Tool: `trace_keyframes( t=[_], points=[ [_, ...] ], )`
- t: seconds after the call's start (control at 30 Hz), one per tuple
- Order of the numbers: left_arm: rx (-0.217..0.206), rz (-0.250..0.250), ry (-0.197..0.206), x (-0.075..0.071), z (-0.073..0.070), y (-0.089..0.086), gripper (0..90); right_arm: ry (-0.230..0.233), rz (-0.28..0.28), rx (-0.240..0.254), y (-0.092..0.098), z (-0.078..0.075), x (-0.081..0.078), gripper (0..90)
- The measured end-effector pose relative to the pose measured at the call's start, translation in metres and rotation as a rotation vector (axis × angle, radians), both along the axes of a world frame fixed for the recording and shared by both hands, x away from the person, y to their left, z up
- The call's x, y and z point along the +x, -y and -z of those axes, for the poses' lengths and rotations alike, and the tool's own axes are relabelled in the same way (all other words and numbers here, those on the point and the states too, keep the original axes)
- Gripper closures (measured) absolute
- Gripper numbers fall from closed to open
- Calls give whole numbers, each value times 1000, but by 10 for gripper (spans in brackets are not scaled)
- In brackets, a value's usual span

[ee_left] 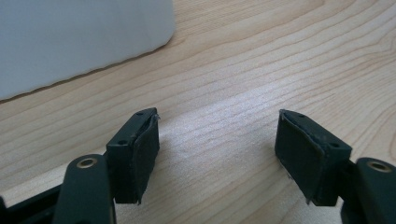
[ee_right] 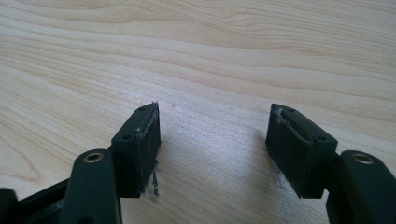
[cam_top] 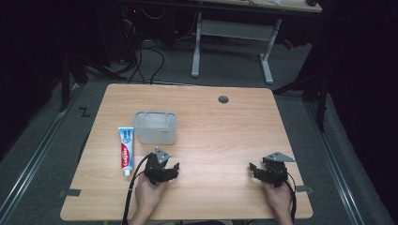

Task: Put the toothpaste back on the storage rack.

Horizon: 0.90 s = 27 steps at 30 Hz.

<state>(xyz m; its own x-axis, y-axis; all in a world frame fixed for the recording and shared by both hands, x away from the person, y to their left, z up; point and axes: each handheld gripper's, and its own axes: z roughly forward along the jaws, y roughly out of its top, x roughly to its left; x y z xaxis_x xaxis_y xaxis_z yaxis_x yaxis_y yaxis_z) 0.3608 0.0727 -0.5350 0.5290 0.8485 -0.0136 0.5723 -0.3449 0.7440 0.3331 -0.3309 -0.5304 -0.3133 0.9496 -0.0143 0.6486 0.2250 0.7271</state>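
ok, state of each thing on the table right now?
left tool: open, nothing between the jaws, low over the table.
right tool: open, nothing between the jaws, low over the table.
toothpaste: lying flat, cap toward the person, left of the left tool, untouched.
bin: upright, open top, looks empty, beside the toothpaste.
table: bare wood between the tools.

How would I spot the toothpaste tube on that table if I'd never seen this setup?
Start at the wooden table and look to its left half, where a clear plastic container stands. The toothpaste tube lies flat just left of it, ahead of the left gripper. It is the one colourful thing: white, blue and red.
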Motion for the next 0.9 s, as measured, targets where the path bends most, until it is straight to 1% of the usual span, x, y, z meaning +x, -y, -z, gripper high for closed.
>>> trace_keyframes(
  t=[0.33,0.7,0.77,0.8,0.9],
  points=[
    [-4,2,0,0,0,0,309,-2,5,3,0,0,0,354],
    [0,12,-3,0,0,1,275,-1,4,11,2,0,1,354],
    [-2,9,-4,0,0,1,271,-4,7,20,3,0,1,353],
    [-19,14,-10,1,0,0,259,-3,10,22,3,0,1,354],
    [-23,18,-12,1,0,0,244,-3,10,18,3,0,1,353]
  ],
)
